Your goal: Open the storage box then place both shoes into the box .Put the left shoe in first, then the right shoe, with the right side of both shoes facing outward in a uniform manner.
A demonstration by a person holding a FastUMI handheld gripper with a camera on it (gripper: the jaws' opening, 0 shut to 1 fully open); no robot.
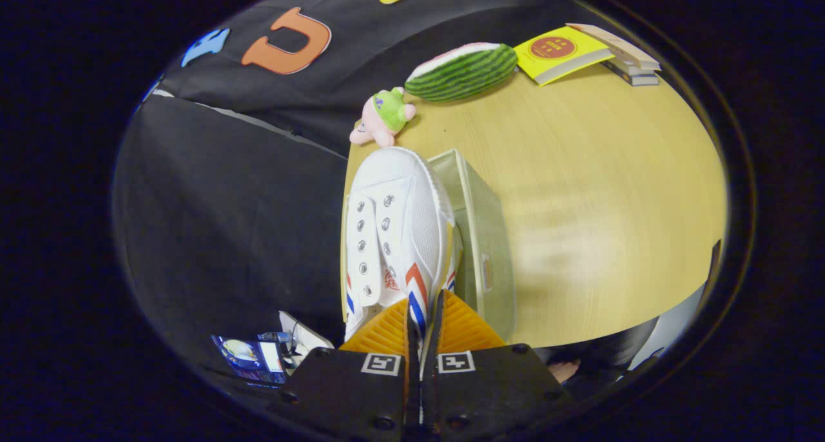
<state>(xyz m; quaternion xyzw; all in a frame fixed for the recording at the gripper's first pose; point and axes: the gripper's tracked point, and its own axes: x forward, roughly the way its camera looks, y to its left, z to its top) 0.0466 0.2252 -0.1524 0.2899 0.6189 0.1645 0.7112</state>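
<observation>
Tool (422,323) is clamped tight on the heel of a white sneaker (393,229) with red and blue stripes, no laces. Toe points away, just beside the pale storage box (483,236) on the desk (580,191).

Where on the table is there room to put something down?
The gripper is shut on the white shoe, just over the storage box. The big bare patch of the wooden table lies beyond the box, below the watermelon toy and books. It is crowded by the plush toy.
</observation>
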